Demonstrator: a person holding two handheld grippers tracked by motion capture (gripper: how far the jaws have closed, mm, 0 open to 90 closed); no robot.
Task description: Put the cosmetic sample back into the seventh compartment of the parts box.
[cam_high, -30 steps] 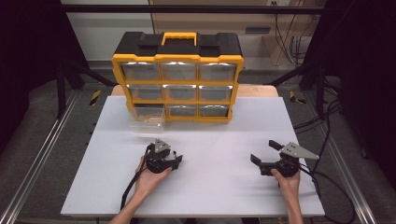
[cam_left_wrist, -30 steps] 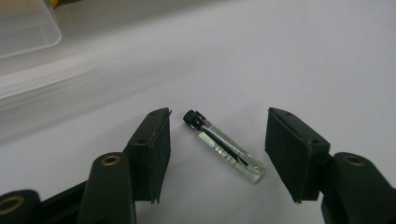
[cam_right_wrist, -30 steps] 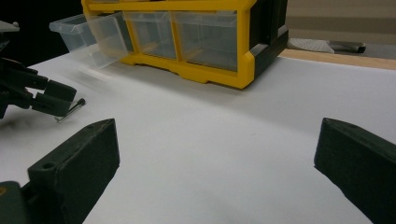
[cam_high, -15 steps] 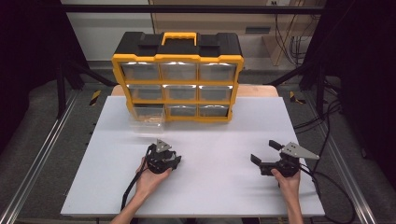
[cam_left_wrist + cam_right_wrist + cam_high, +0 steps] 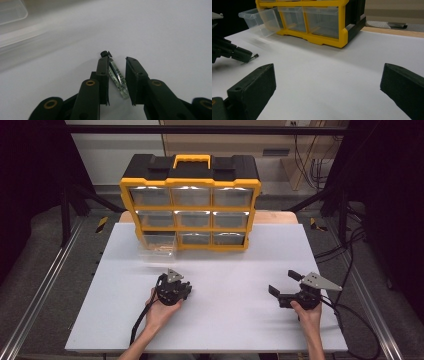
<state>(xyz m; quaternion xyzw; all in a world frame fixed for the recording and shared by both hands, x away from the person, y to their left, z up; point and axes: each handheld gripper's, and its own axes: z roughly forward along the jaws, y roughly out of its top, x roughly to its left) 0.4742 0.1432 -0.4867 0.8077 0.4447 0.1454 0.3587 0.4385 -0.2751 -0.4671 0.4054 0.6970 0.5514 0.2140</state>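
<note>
Between the jaws of our left gripper [image 5: 117,75] lies a small clear tube with a black cap [image 5: 117,76], flat on the white table [image 5: 225,320]; the jaws have just been closing around it, the tube resting against the left-hand pad while a gap remains to the other pad, so it is not yet clamped. Our right gripper [image 5: 283,286] hovers over the table well to the right, its jaws spread wide with nothing between them. Beyond both grippers stands the yellow drawer organizer [image 5: 190,205], its bottom-left clear drawer [image 5: 159,245] pulled out toward the left gripper.
</note>
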